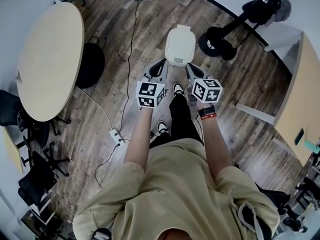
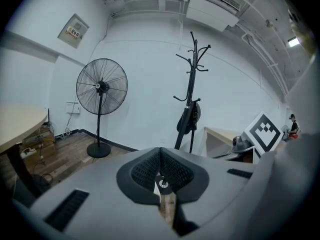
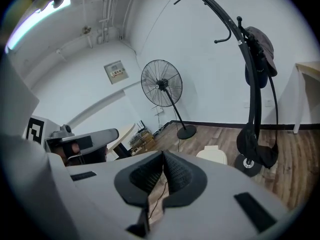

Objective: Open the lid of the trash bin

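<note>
Ok so the white trash bin [image 1: 180, 46] sits on the wood floor [image 1: 115, 29] just above centre of the head view, with its lid [image 1: 180, 40] down flat. Both tools hang right below it: the left hand-held gripper [image 1: 161, 64] and the right hand-held gripper [image 1: 189, 68]. Each has its jaws pressed together with nothing between them. My guess for doing this well: drop to the lid's near edge, hook one closed tip under the lip and lift slowly, so the light bin doesn't slide or tip.
</note>
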### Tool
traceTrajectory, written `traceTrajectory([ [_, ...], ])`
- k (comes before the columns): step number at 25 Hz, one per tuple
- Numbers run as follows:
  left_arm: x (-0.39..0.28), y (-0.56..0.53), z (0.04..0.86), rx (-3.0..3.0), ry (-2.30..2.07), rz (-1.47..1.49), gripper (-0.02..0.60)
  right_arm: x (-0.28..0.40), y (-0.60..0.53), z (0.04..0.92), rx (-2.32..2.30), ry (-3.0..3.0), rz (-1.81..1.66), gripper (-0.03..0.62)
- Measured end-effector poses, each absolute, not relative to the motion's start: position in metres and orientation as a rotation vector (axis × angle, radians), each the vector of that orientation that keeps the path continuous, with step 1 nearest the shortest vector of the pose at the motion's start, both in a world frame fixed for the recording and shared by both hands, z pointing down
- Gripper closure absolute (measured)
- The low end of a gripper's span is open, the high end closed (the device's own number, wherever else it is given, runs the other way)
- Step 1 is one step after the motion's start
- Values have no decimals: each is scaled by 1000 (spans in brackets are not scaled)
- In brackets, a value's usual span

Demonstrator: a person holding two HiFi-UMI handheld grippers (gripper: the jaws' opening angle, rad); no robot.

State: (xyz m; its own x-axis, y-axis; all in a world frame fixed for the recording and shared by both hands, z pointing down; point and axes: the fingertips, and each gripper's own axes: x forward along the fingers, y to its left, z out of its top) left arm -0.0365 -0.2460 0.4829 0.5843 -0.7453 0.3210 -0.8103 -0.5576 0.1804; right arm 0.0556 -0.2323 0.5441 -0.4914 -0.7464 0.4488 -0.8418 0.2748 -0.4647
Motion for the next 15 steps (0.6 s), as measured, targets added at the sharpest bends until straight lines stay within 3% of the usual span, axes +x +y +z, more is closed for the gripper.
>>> traceTrajectory([
  [15,-24,-298,575,2433,-1229,345,558,60,-285,661,1316,-2302,1110,592],
])
